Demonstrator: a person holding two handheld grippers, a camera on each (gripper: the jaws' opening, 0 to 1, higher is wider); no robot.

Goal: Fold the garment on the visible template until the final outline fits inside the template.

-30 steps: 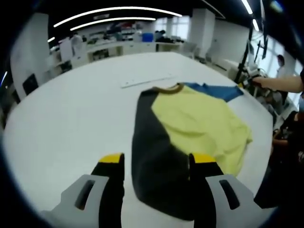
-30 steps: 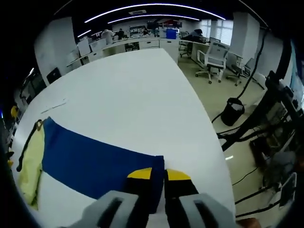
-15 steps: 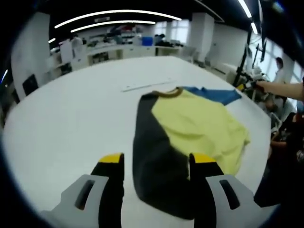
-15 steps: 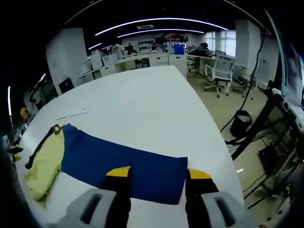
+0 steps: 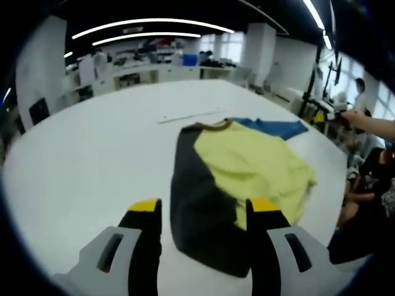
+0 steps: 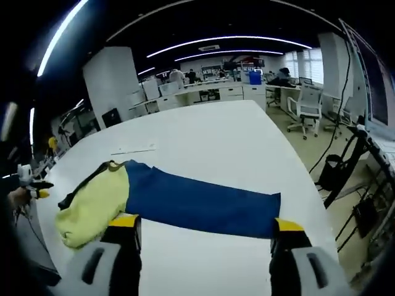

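A garment with a yellow body (image 5: pixel 256 163), a black sleeve (image 5: pixel 197 203) and a blue sleeve (image 5: pixel 274 127) lies flat on the white table (image 5: pixel 92 154). My left gripper (image 5: pixel 205 206) hovers open just short of the black sleeve's near end, holding nothing. In the right gripper view the blue sleeve (image 6: pixel 203 203) is stretched out straight, with the yellow body (image 6: pixel 92 203) to its left. My right gripper (image 6: pixel 207 223) stands wide open just short of the sleeve, clear of the cloth. A thin pale strip (image 5: pixel 188 116) lies on the table past the collar.
The table edge (image 6: pixel 308 185) runs close to the blue cuff, with floor, a dark bin (image 6: pixel 333 172) and an office chair (image 6: pixel 308 111) beyond. A person's arm (image 5: pixel 373 125) reaches in at the far side. Desks line the back of the room.
My right gripper opened, let go of the blue sleeve's cuff and drew back; the sleeve now lies flat and straight. The left gripper stayed open and barely moved.
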